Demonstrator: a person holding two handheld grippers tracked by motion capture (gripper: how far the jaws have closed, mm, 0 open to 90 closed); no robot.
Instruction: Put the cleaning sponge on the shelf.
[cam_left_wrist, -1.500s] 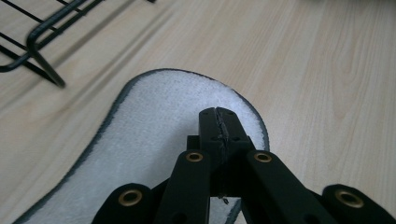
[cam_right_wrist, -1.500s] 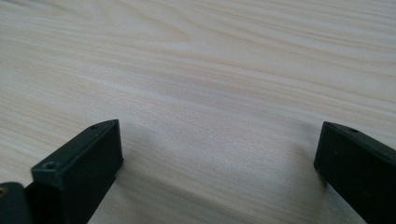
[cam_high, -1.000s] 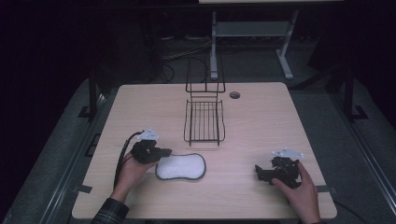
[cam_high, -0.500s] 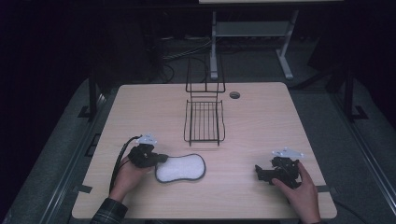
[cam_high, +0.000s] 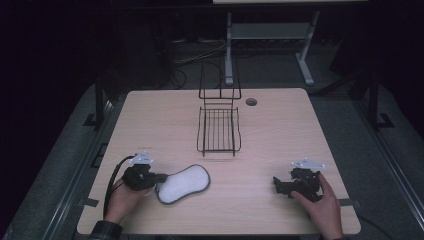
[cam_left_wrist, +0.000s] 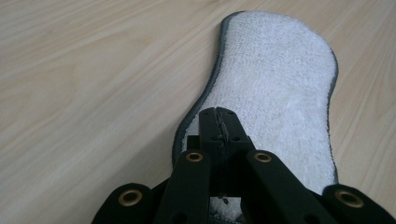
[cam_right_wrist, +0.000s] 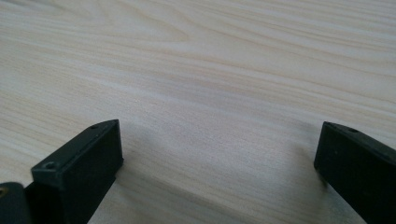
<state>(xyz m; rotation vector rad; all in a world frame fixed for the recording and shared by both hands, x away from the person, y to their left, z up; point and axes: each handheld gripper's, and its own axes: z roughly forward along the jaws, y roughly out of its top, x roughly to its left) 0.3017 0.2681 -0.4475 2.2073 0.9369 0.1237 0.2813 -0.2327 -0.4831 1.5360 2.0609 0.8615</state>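
Two tools are being held: the left gripper (cam_high: 161, 177) is being pinched on the white pad (cam_high: 183, 183) edge so it can be lifted; the right gripper (cam_high: 278, 184) is being rested spread wide.

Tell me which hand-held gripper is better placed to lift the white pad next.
Left. The left hand-held gripper already has its jaws shut on the near end of the white pad. The right hand-held gripper sits open on bare table, well apart from it.
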